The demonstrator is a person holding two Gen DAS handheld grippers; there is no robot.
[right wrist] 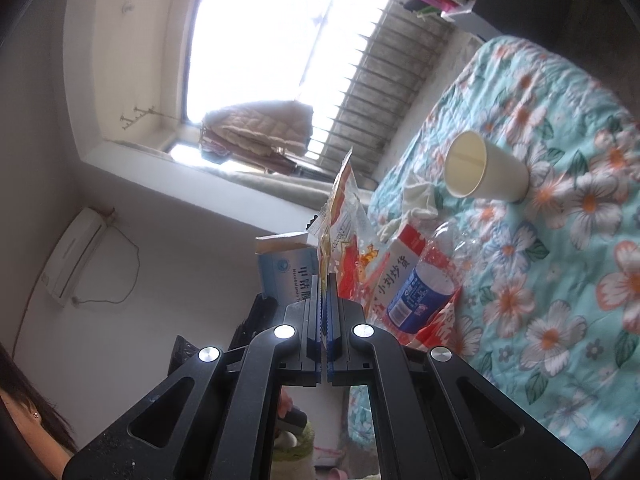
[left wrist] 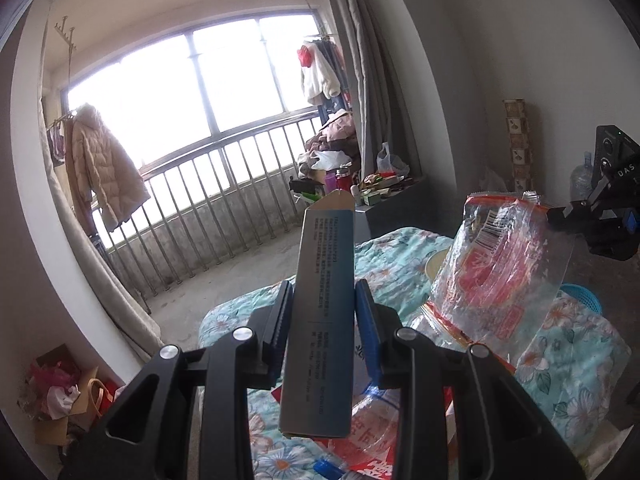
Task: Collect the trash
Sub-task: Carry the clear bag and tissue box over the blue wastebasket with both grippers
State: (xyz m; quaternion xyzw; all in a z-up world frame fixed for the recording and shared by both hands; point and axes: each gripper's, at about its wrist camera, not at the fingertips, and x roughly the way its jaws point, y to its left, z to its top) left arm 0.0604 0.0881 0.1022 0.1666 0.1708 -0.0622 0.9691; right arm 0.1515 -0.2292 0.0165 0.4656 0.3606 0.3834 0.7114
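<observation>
Trash in left gripper (left wrist: 322,312): a long grey-blue carton (left wrist: 320,320) stands nearly upright between the fingers, pinched across its narrow width low on its body.
Carton handling: I judge it light, hollow and stiff; it would crush under a hard squeeze, so the low flat-side hold suits it.
Trash in right gripper (right wrist: 324,288): pads pressed together on the edge of a clear red-printed wrapper (right wrist: 340,216).
Wrapper handling: probably weightless, limp and slick; a seam or a bunched fold looks the safest hold.
Left to collect: a crushed plastic bottle (right wrist: 424,280) lies just right of the wrapper, a paper cup (right wrist: 484,172) farther off, both on the floral quilt (right wrist: 560,280).
Bin: a blue basket (left wrist: 580,300) shows at the far right.
</observation>
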